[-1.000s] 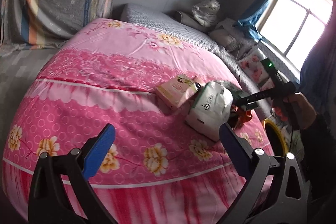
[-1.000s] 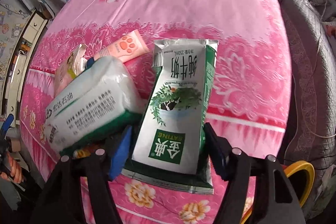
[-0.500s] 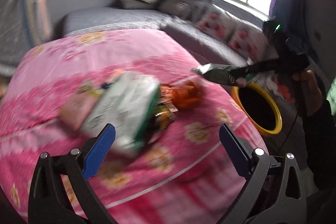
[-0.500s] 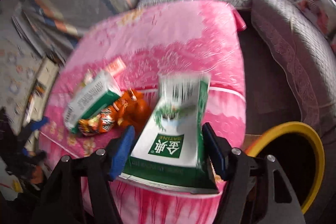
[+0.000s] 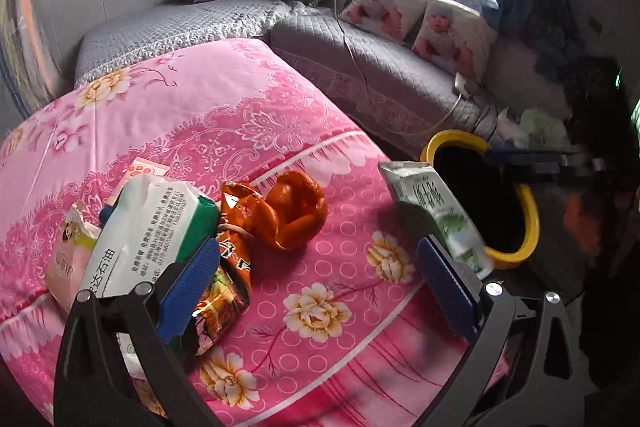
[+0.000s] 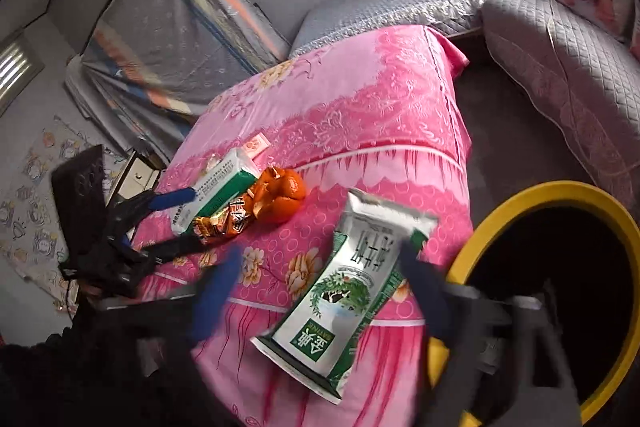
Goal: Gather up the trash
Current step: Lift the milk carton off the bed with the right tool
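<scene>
My right gripper (image 6: 320,287), jaws just opened wide and blurred, straddles the loose green-and-white milk carton (image 6: 344,299) beside the yellow-rimmed bin (image 6: 560,195); my left gripper (image 5: 316,287) gapes empty.

Bare pink quilt (image 5: 328,287) between orange peel (image 5: 298,215) and bin (image 5: 528,223).

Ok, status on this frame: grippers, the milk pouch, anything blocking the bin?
Right gripper jaws just opened, milk pouch loose between them beside yellow-rimmed bin. Left gripper open, empty, near wrapper pile. Bin mouth unobstructed.
</scene>
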`<state>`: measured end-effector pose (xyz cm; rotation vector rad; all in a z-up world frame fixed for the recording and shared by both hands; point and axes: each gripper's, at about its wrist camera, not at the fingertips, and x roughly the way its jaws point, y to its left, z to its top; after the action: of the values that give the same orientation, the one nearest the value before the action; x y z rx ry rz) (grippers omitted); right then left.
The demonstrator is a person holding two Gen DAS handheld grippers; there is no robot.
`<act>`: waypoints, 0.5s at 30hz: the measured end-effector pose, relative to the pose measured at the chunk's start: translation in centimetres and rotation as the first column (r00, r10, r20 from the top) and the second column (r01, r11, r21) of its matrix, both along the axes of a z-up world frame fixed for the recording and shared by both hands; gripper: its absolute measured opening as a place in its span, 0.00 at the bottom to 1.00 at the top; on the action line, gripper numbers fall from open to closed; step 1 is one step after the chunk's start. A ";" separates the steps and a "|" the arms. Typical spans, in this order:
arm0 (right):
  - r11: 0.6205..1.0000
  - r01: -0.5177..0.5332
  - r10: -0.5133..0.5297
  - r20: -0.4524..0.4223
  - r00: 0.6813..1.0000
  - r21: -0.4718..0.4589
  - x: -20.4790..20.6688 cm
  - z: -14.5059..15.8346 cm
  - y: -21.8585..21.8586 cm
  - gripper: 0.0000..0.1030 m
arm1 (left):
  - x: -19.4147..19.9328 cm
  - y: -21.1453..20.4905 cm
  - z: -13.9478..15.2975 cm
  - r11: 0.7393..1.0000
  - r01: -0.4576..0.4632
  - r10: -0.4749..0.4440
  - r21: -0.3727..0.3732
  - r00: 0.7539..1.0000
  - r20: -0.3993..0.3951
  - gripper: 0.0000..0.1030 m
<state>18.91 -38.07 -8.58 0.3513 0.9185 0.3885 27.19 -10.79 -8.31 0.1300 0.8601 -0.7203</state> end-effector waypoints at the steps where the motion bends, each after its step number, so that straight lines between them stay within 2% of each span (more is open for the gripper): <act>1: 0.999 -0.012 0.011 -0.027 1.000 -0.046 0.2 -0.5 0.9 0.79 | 0.1 0.4 0.2 1.000 -0.020 0.020 -0.004 1.000 0.008 0.92; 4: 0.975 0.015 -0.036 -0.089 0.995 -0.222 0.6 -2.6 3.3 0.83 | 0.2 1.6 0.4 0.998 -0.056 0.056 -0.010 0.998 0.017 0.92; 7: 0.966 0.008 -0.047 -0.147 0.988 -0.258 1.3 -4.4 4.6 0.83 | -0.1 2.1 0.0 0.998 -0.059 0.057 0.034 0.997 0.054 0.92; 10: 0.953 0.007 -0.060 -0.167 0.984 -0.302 1.9 -5.7 5.6 0.82 | 0.1 2.2 -0.6 0.995 -0.059 0.053 0.078 0.996 0.070 0.92; 12: 0.949 0.003 -0.061 -0.175 0.983 -0.314 2.4 -6.3 6.0 0.75 | 0.4 2.1 -1.0 0.995 -0.051 0.046 0.086 0.997 0.058 0.92; 14: 0.952 -0.004 -0.059 -0.197 0.979 -0.305 2.8 -7.1 6.2 0.61 | 0.4 1.6 -1.2 0.994 -0.041 0.035 0.100 0.998 0.060 0.92; 15: 0.954 -0.005 -0.058 -0.203 0.977 -0.300 2.9 -7.2 6.1 0.60 | 0.5 1.2 -1.3 0.993 -0.035 0.027 0.114 0.997 0.068 0.92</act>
<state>21.79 -31.92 -15.79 0.1261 1.1610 0.1835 27.65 -9.58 -9.58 0.2420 0.8386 -0.6341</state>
